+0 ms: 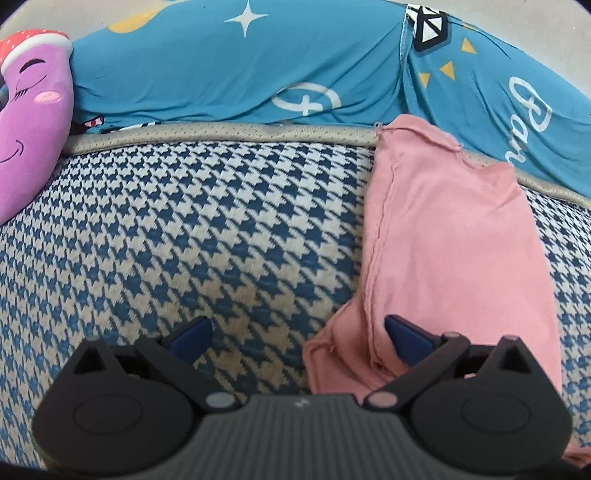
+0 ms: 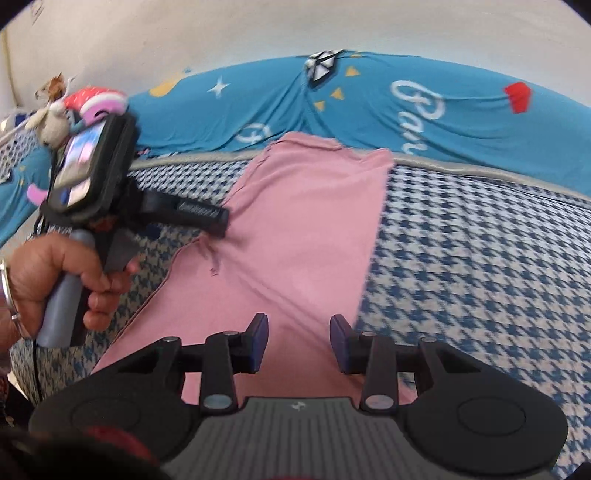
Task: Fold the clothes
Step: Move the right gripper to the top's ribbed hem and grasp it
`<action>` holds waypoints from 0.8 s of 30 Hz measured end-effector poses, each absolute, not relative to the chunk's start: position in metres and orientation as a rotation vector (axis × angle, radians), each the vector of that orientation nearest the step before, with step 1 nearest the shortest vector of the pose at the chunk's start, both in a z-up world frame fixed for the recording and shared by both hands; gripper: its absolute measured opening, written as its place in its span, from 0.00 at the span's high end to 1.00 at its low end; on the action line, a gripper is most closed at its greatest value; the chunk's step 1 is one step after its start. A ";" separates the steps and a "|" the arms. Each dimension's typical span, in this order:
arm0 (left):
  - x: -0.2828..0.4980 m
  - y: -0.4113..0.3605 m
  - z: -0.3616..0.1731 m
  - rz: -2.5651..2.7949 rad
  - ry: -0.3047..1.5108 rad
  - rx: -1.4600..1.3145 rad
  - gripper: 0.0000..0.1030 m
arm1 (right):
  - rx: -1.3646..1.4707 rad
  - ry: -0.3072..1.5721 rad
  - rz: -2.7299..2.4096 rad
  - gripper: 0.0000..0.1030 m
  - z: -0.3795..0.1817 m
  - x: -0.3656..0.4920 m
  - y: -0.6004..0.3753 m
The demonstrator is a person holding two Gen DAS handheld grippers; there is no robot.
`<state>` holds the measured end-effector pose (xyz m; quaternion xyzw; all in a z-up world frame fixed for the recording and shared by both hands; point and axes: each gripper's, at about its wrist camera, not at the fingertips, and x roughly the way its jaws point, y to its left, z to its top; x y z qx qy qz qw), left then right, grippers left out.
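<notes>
A bed (image 1: 192, 236) covered in a blue-and-white houndstooth fabric fills most of both views, edged at its far side by a grey-beige band; beyond that band a blue cartoon-print cover (image 1: 258, 74) with white stars, yellow triangles and white script is stretched along the far side, below a pale wall (image 2: 258, 26).

A pink garment (image 2: 295, 229) is laid flat on the houndstooth surface as a long folded strip running from the near edge to the far band, where its far end overlaps the band and touches the blue cover; in the left wrist view it lies at the right, with a stitched seam along its left edge and a small flap sticking out to the left at the near end.

At the far left a purple plush toy (image 1: 29, 122) with a smiling face and a red spotted cap is propped against the blue cover; a small pale stuffed animal (image 2: 51, 118) is seen beside it in the right wrist view.

The person's left hand (image 2: 74, 273), with a bracelet at the wrist, is wrapped around the grey handle of the left claw (image 1: 297, 334); that claw is spread wide, one blue pad over bare houndstooth and the other over the garment's near left seam; whether the pad touches the cloth cannot be told.

The right claw (image 2: 299, 341) is held partly spread above the garment's near end, nothing being pinched between its pads.
</notes>
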<state>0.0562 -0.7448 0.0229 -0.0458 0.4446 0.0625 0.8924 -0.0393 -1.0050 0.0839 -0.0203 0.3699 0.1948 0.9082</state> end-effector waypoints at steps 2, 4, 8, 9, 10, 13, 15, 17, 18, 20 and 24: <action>0.052 -0.742 0.022 0.124 0.914 -0.091 0.00 | -0.029 0.755 0.374 0.64 0.087 -0.041 -1.015; 0.051 -0.739 0.022 0.115 0.910 -0.088 0.00 | -0.009 0.744 0.339 0.64 0.090 -0.044 -1.029; 0.054 -0.725 0.018 0.096 0.919 -0.142 0.00 | 0.037 0.735 0.244 0.64 0.092 -0.058 -1.058; 0.054 -0.723 0.018 0.097 0.917 -0.145 0.00 | 0.050 0.734 0.218 0.64 0.093 -0.063 -1.066; 0.054 -0.723 0.019 0.102 0.919 -0.140 0.00 | 0.066 0.737 0.196 0.63 0.093 -0.065 -1.073; 0.048 -0.723 0.025 0.115 0.925 -0.149 0.00 | 0.105 0.760 0.140 0.63 0.089 -0.075 -1.091; 0.040 -0.723 0.033 0.111 0.918 -0.141 0.00 | 0.111 0.776 0.115 0.63 0.085 -0.082 -1.099; 0.032 -0.723 0.041 0.106 0.911 -0.133 0.00 | 0.102 0.787 0.103 0.63 0.081 -0.089 -1.103; 0.028 -0.723 0.045 0.103 0.906 -0.129 0.00 | 0.098 0.794 0.100 0.63 0.079 -0.093 -1.104; 0.017 -0.723 0.052 0.087 0.892 -0.121 0.00 | 0.093 0.809 0.088 0.63 0.075 -0.099 -1.107; -0.003 -0.723 0.060 0.057 0.873 -0.102 0.00 | 0.084 0.831 0.071 0.62 0.066 -0.110 -1.108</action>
